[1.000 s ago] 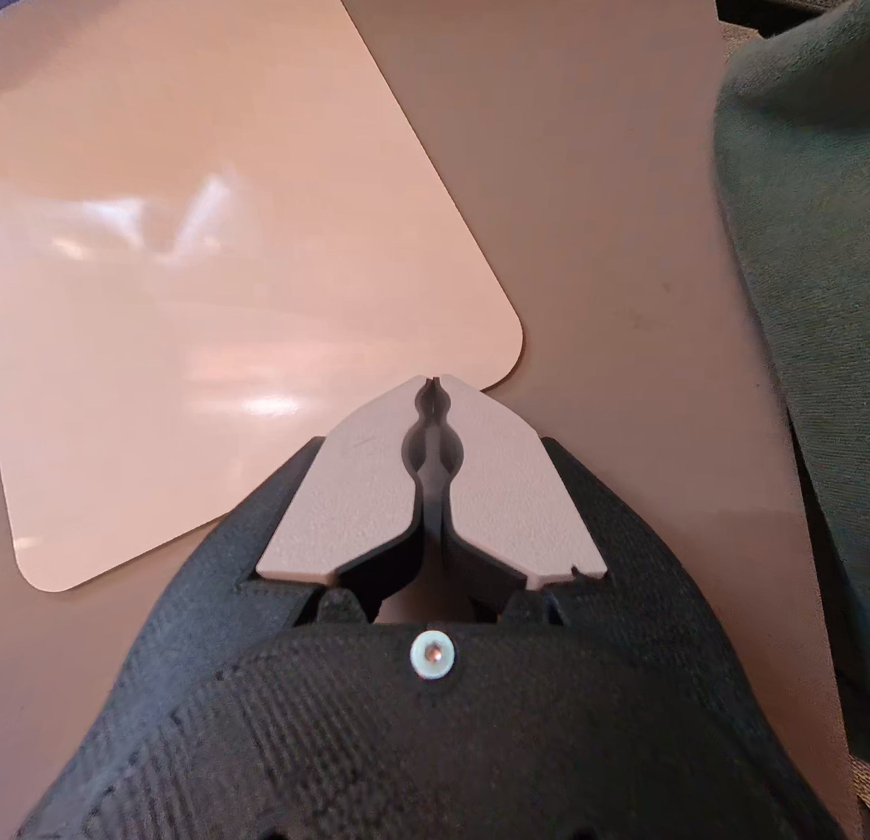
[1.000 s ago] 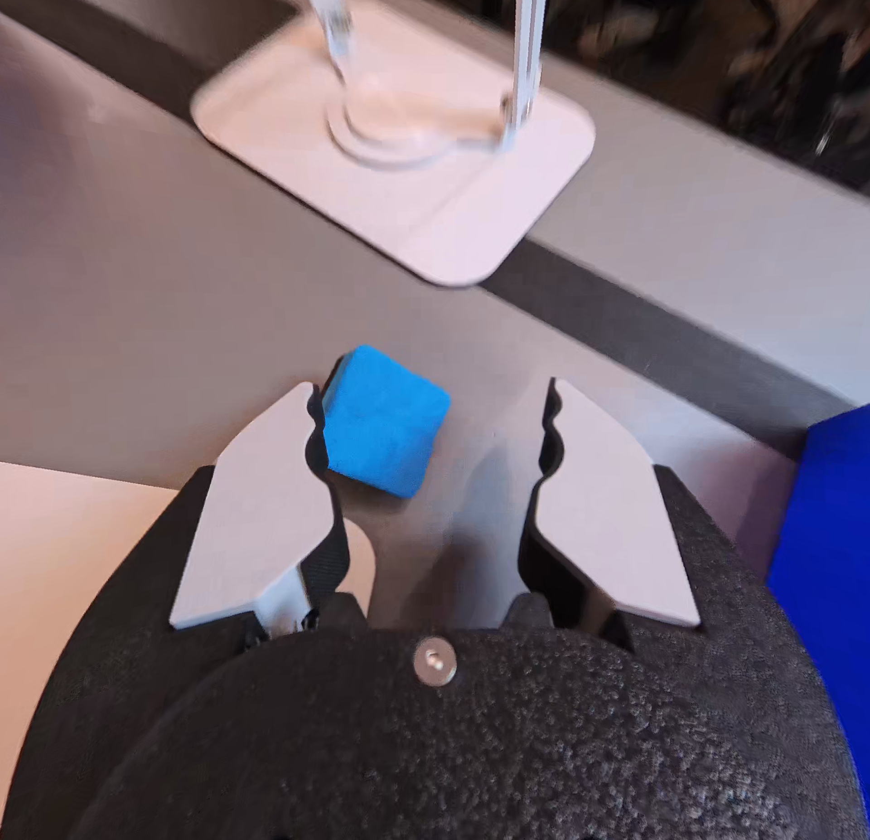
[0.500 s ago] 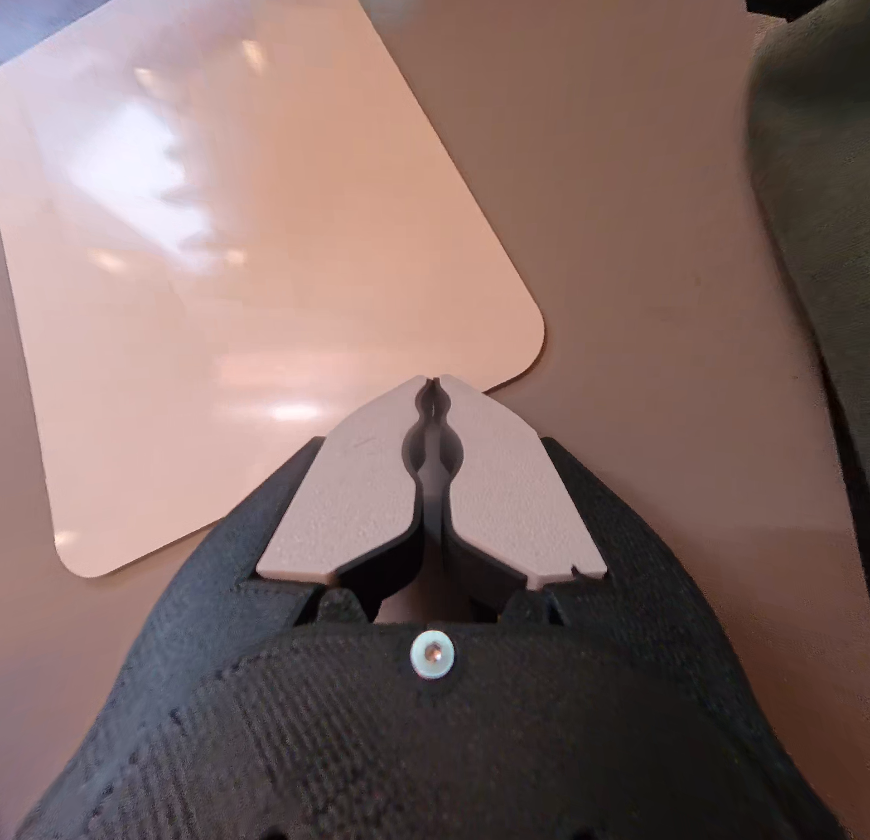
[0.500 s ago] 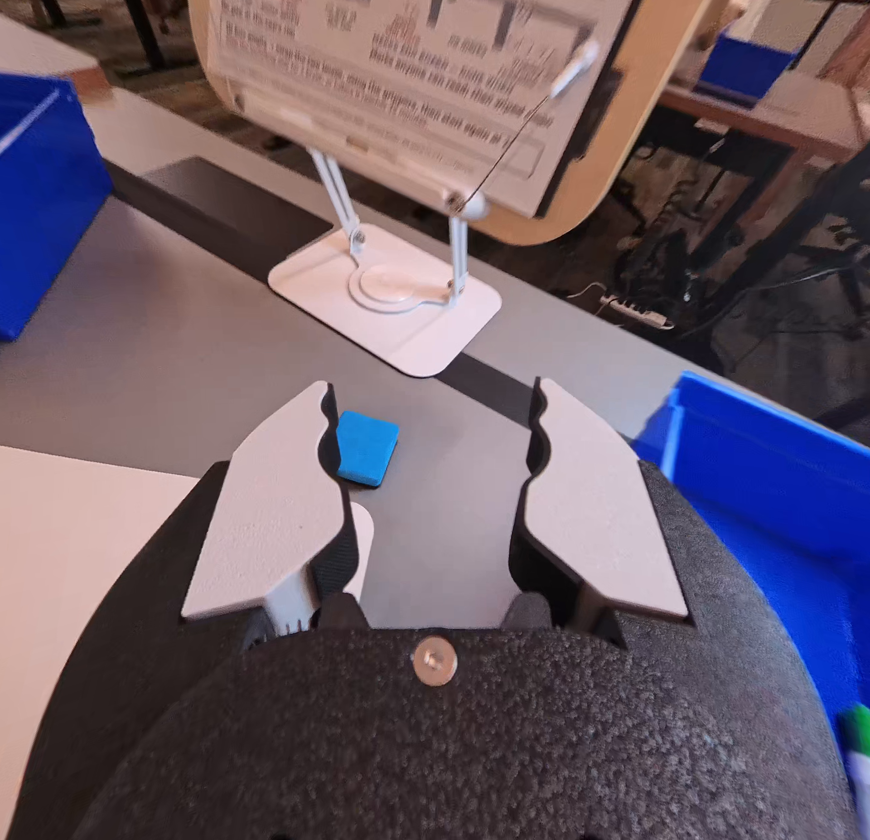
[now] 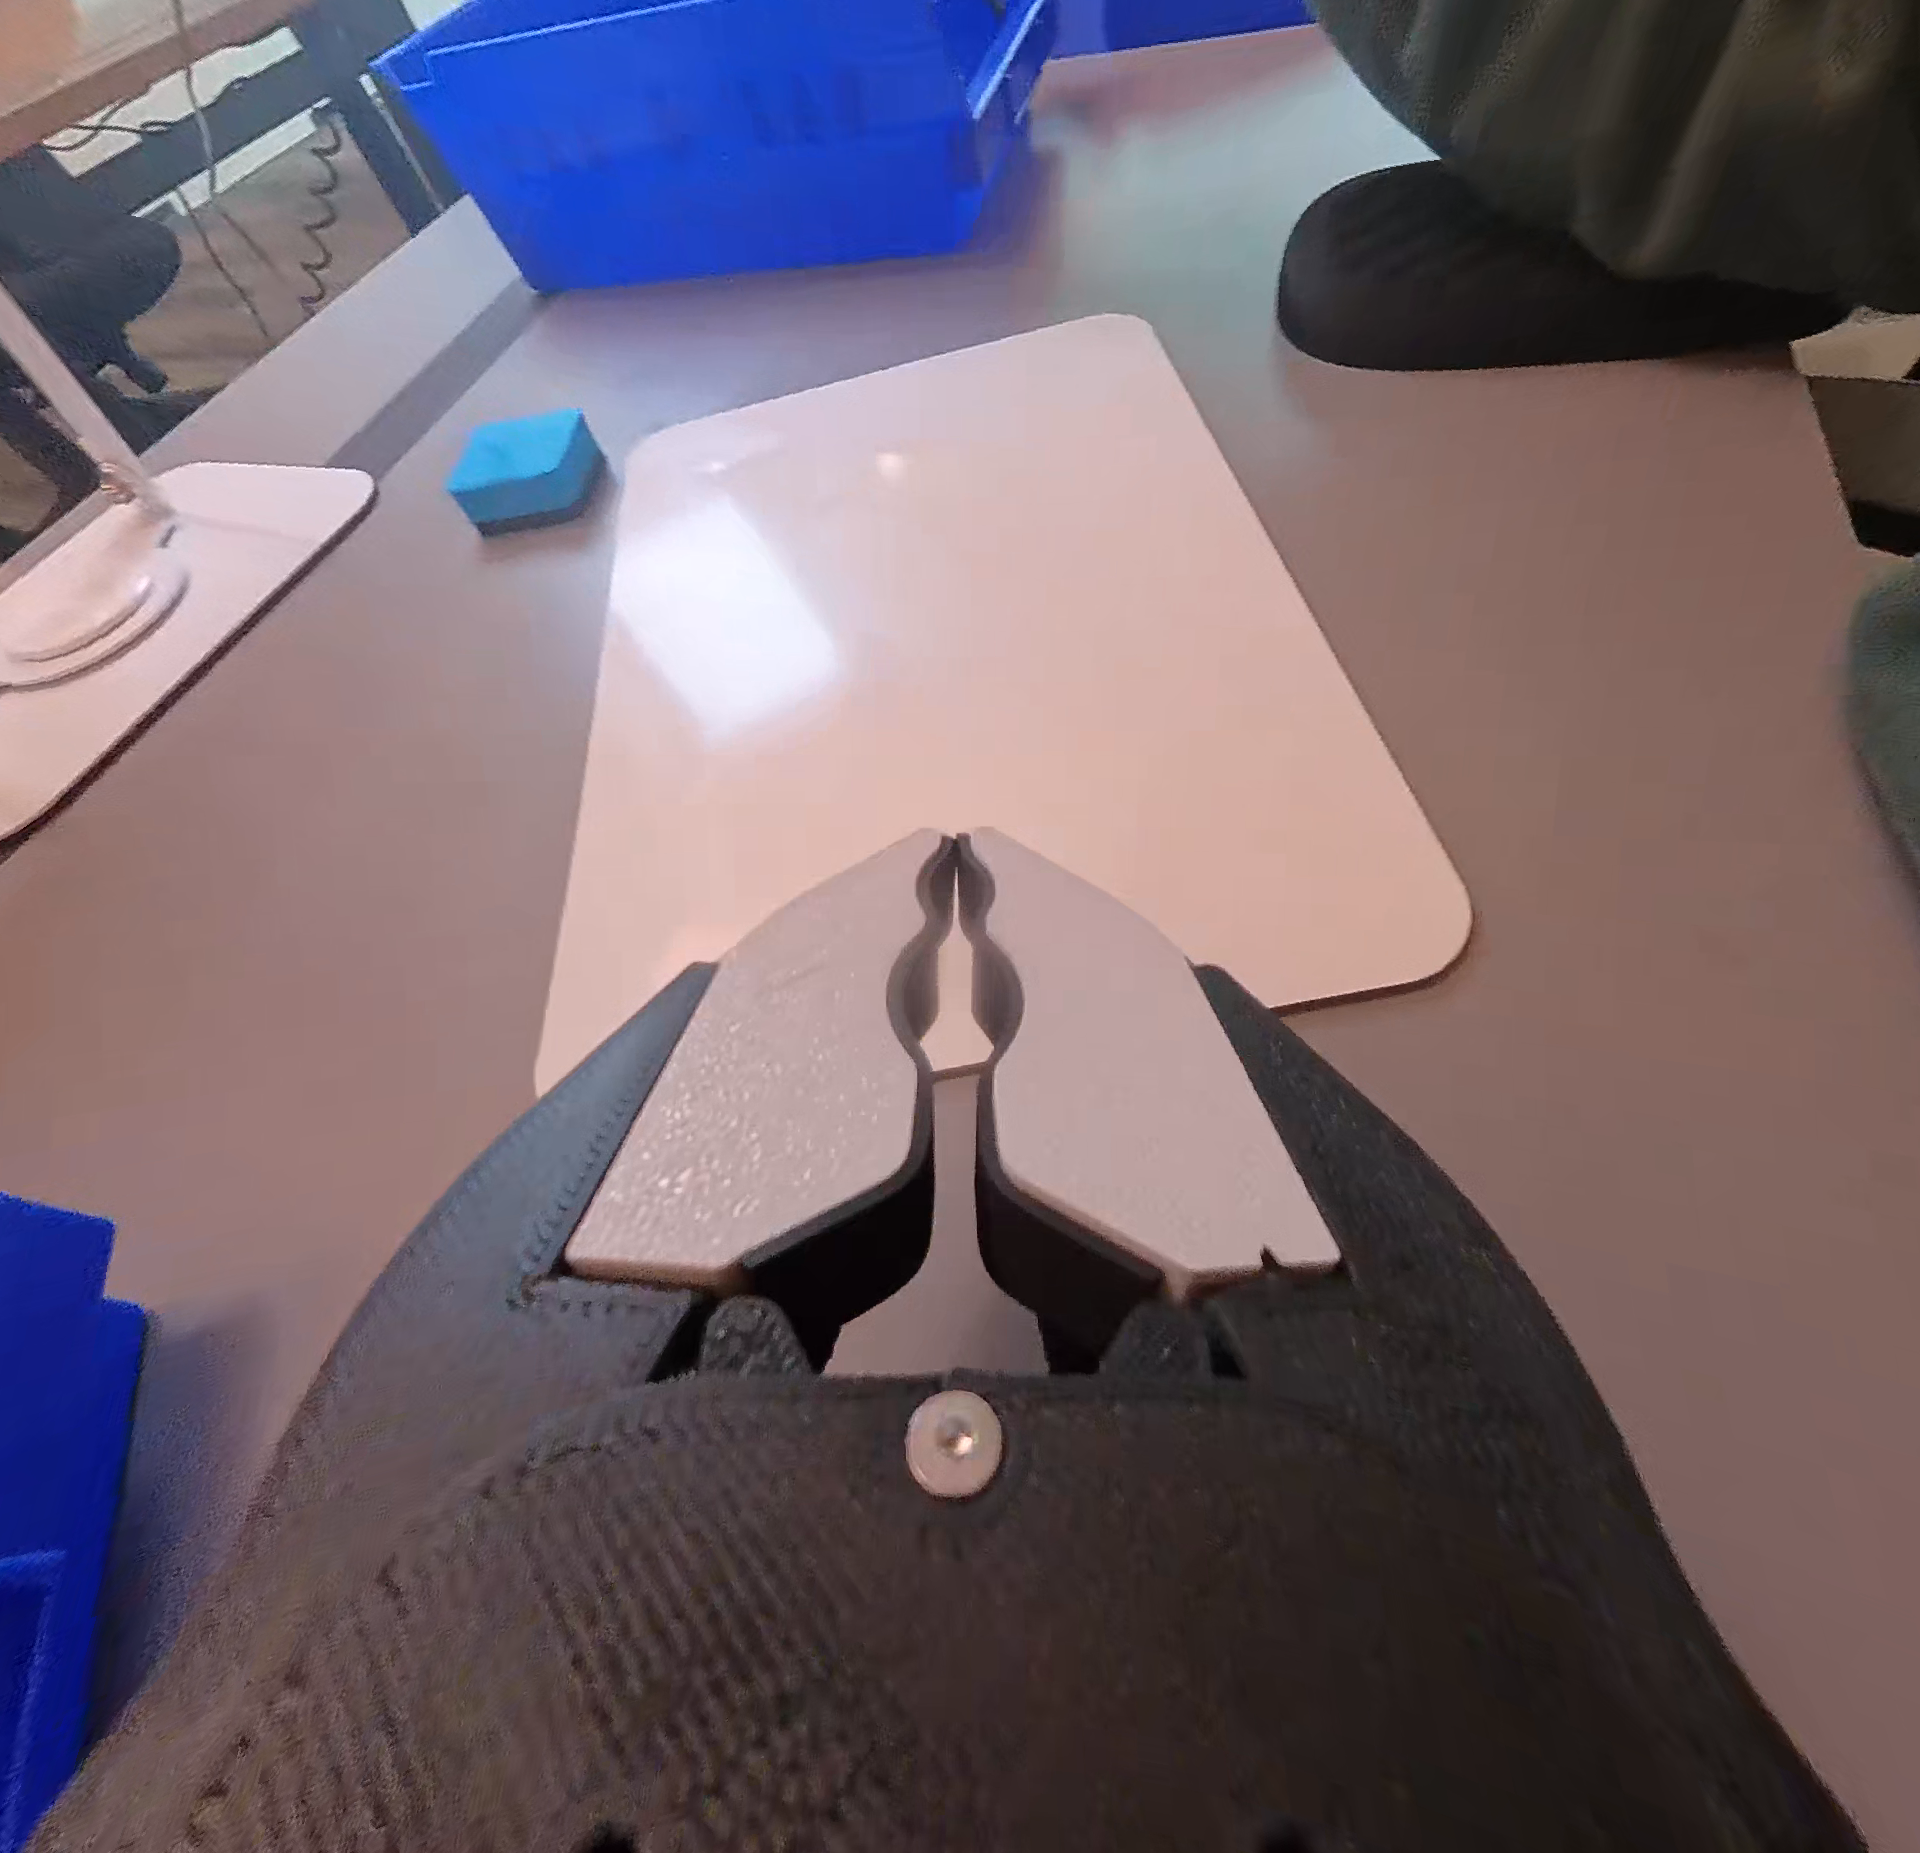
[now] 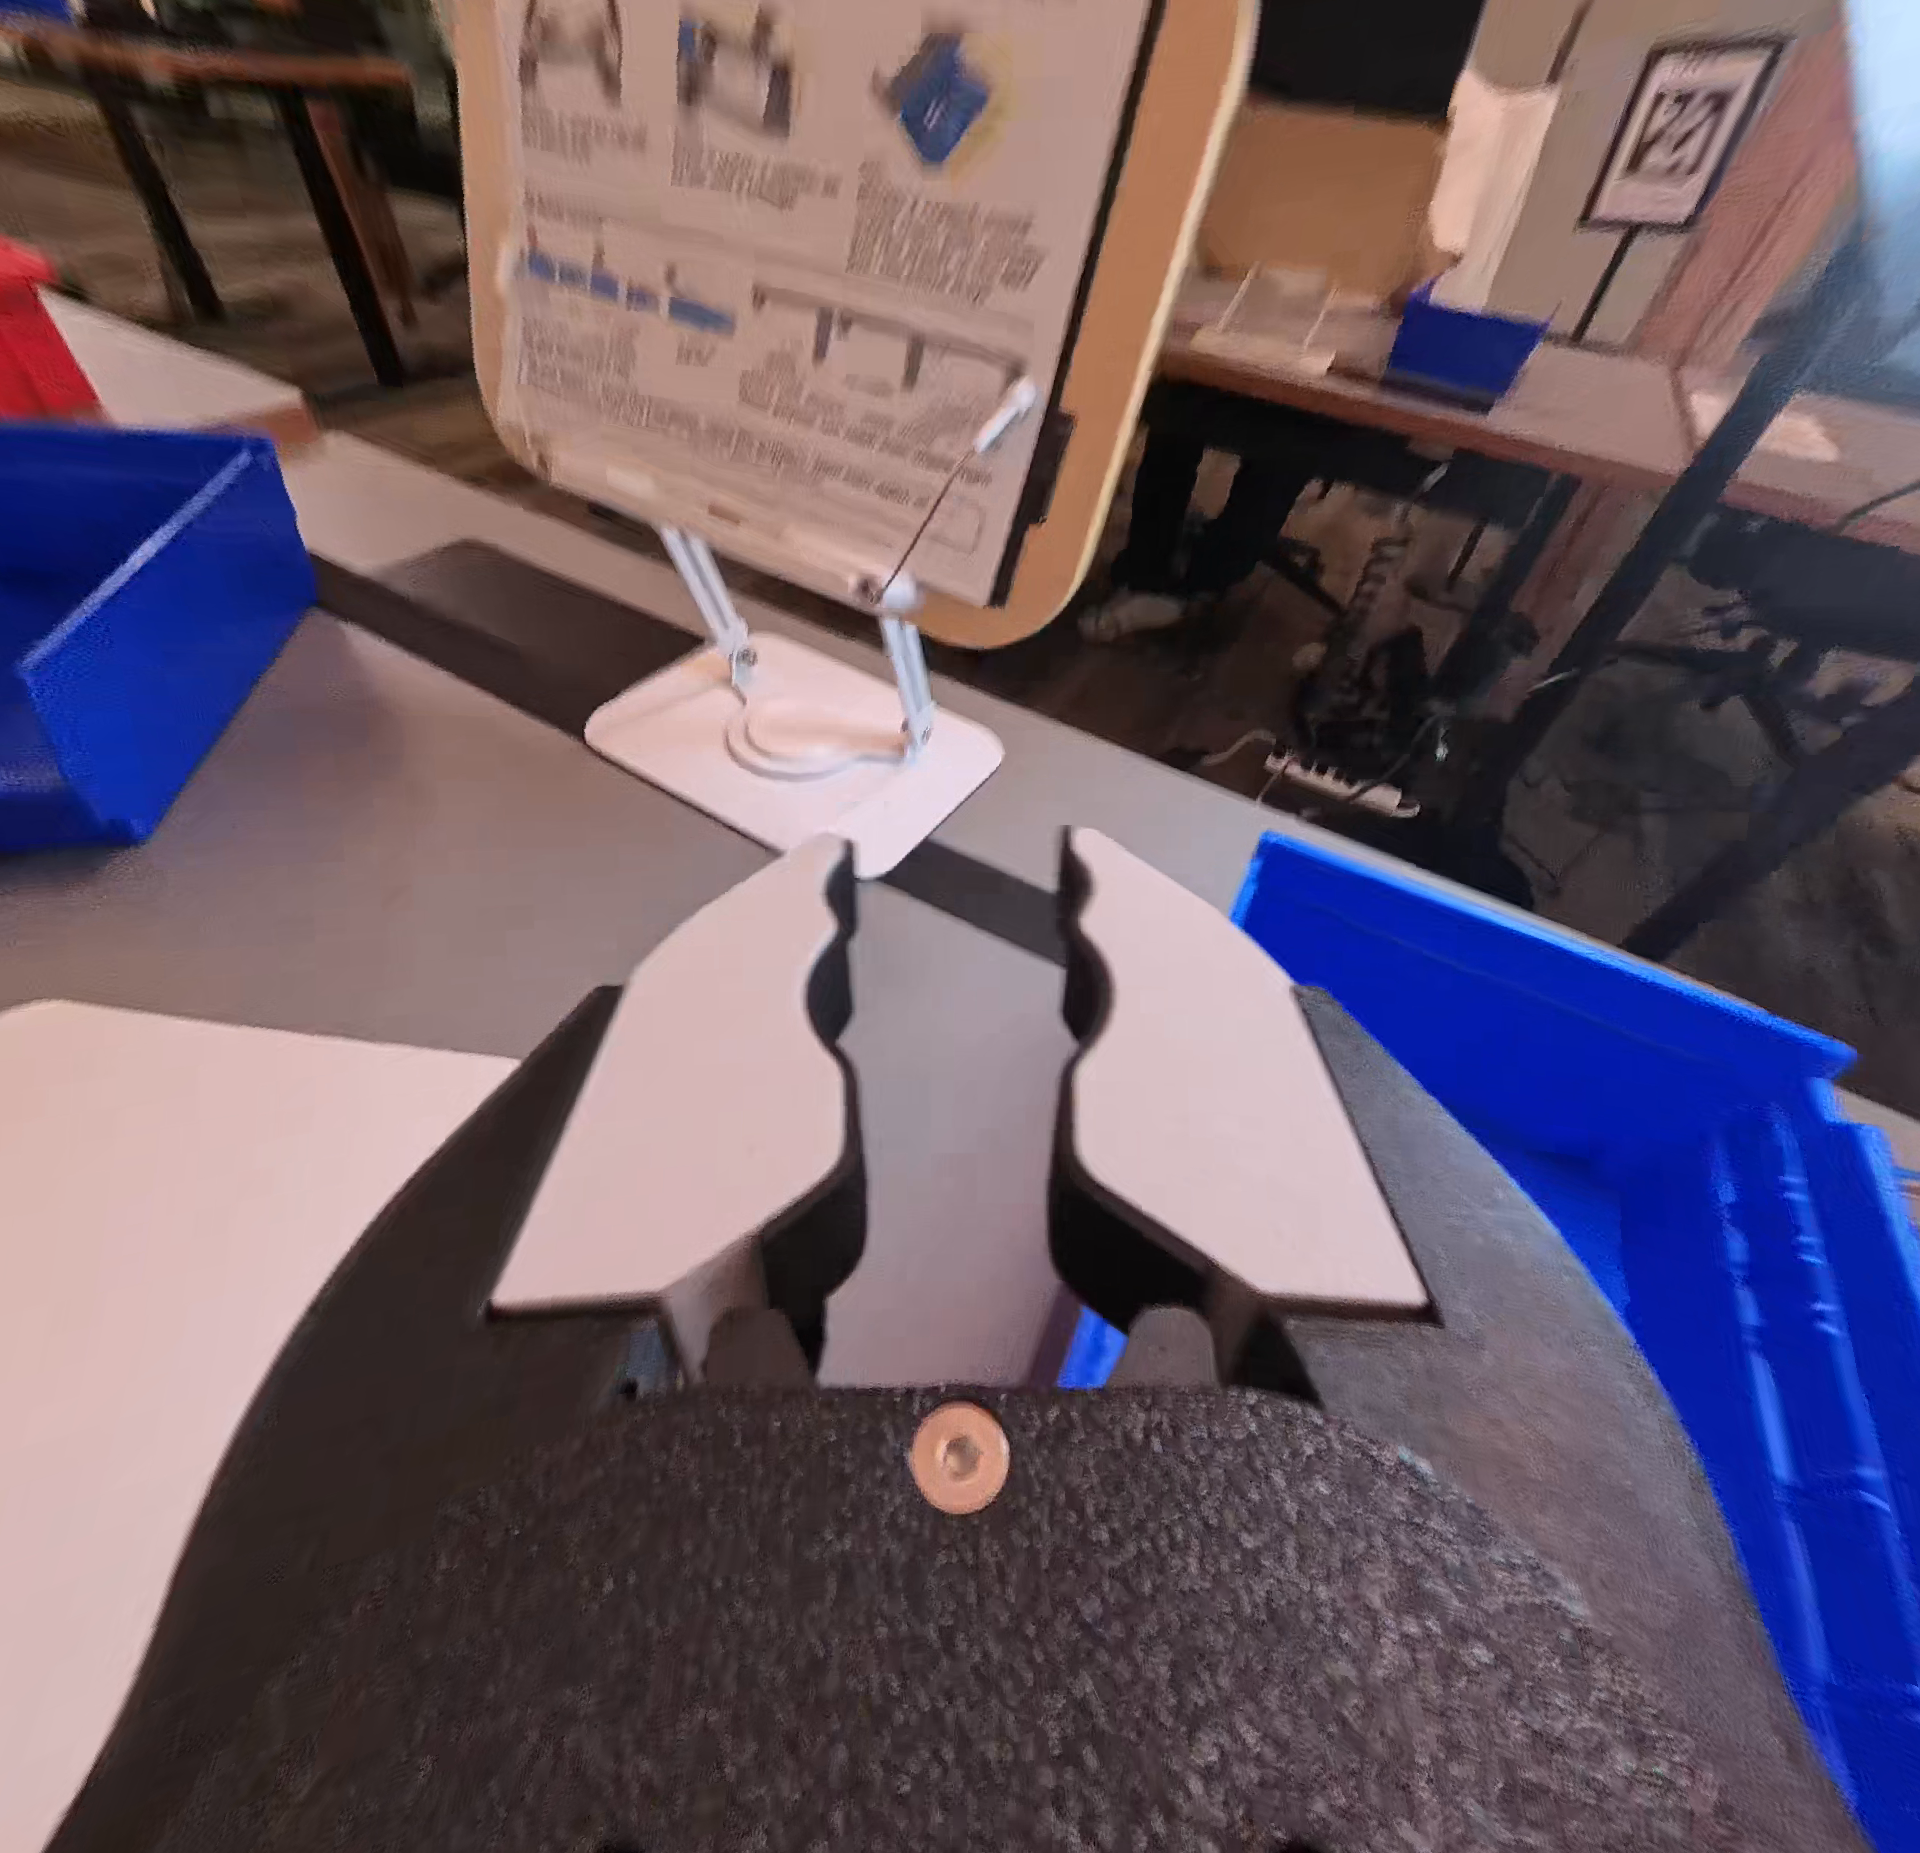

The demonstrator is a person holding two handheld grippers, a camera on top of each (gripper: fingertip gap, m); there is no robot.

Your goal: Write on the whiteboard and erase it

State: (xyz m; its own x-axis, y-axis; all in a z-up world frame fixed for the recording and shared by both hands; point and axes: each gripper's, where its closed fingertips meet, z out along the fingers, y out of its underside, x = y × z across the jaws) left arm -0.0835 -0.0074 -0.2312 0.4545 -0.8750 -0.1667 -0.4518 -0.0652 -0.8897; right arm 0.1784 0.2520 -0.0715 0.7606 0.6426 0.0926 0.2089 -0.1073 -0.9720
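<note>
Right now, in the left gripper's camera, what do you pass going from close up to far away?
Shut left gripper → flat white whiteboard → small blue foam eraser → big blue plastic bin.

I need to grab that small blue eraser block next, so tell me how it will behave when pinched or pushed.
The blue eraser block looks like foam or felt, so it probably gives a little when squeezed and weighs little. It sits flat and boxy on the table, beside the whiteboard, so it should slide, not roll. Its low shape makes tipping unlikely.
</note>
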